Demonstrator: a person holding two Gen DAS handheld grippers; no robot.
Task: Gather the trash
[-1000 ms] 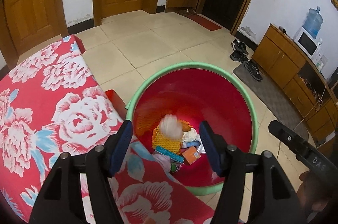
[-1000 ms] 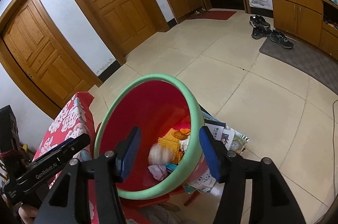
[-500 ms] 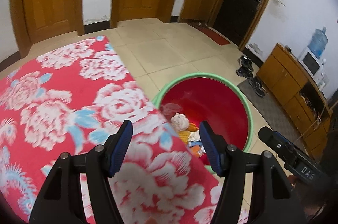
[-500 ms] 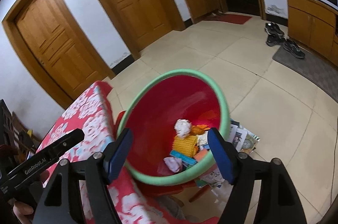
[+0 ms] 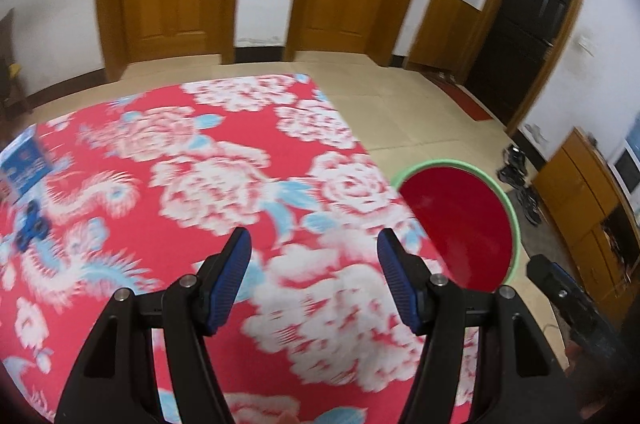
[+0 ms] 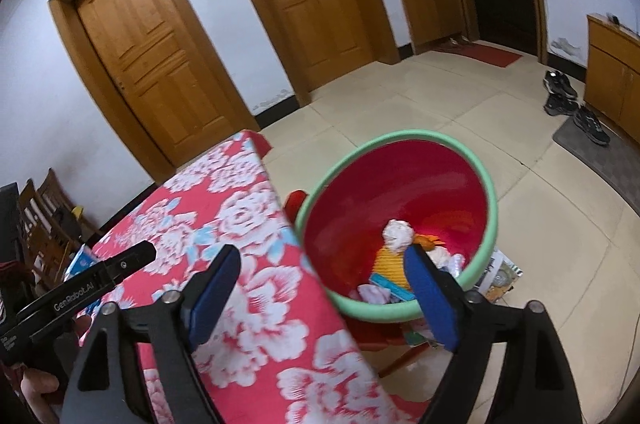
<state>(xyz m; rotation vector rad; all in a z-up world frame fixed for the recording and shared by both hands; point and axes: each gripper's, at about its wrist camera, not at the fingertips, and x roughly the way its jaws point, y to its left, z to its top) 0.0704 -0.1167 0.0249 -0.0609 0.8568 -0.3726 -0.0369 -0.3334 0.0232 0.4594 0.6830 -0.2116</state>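
Two sets of jaws stand empty. The left gripper (image 5: 314, 278) has its blue ribbed pads held wide apart, with only the red cloth with white and blue flowers (image 5: 208, 183) blurred beneath them. The right gripper (image 6: 320, 294) is spreading its jaws wider at this moment, nothing between them; its right pad overlaps the near rim of the red plastic tub with a green rim (image 6: 490, 199) in the picture.

The collected trash lies in the bottom of that tub: a crumpled white paper ball (image 6: 398, 234) on top, a yellow mesh piece (image 6: 390, 262) under it, an orange scrap and pale wrappers beside these. The tub sits just beside the cloth-covered table's edge, on a red stool. Printed papers (image 6: 500, 274) lie under its far side.

At the table's left edge lie a blue box (image 5: 26, 163) and a small blue item (image 5: 32, 224), too blurred to identify.
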